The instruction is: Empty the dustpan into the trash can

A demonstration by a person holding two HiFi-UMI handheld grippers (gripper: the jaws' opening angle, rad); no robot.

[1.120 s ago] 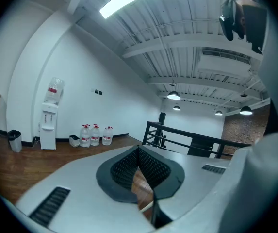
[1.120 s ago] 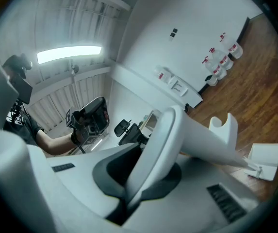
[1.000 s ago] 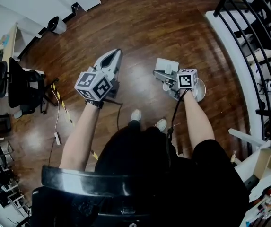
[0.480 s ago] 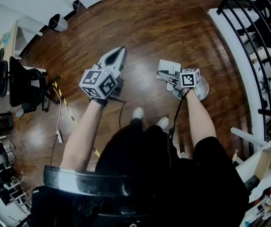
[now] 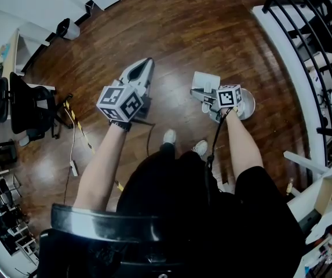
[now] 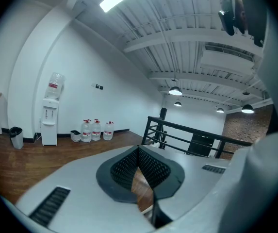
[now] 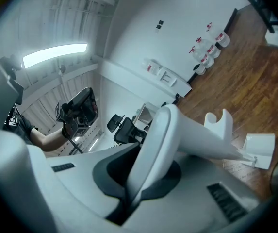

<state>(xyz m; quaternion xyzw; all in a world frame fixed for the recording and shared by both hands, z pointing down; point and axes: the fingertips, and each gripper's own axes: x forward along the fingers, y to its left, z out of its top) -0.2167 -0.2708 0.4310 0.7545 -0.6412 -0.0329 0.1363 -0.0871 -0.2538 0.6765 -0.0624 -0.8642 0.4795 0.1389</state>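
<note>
Dustpan dipped, clamped in right claw.

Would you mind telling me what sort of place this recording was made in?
Probably an open-plan office or studio, perhaps on a mezzanine: an office chair on the wood floor, a water dispenser with spare bottles by the wall, and a black railing.

Water jugs stand near the water dispenser.

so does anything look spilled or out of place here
Nothing stands out: no spill shows on the floor around the trash can, and the white dustpan looks intact, its handle clamped in the right gripper.
</note>
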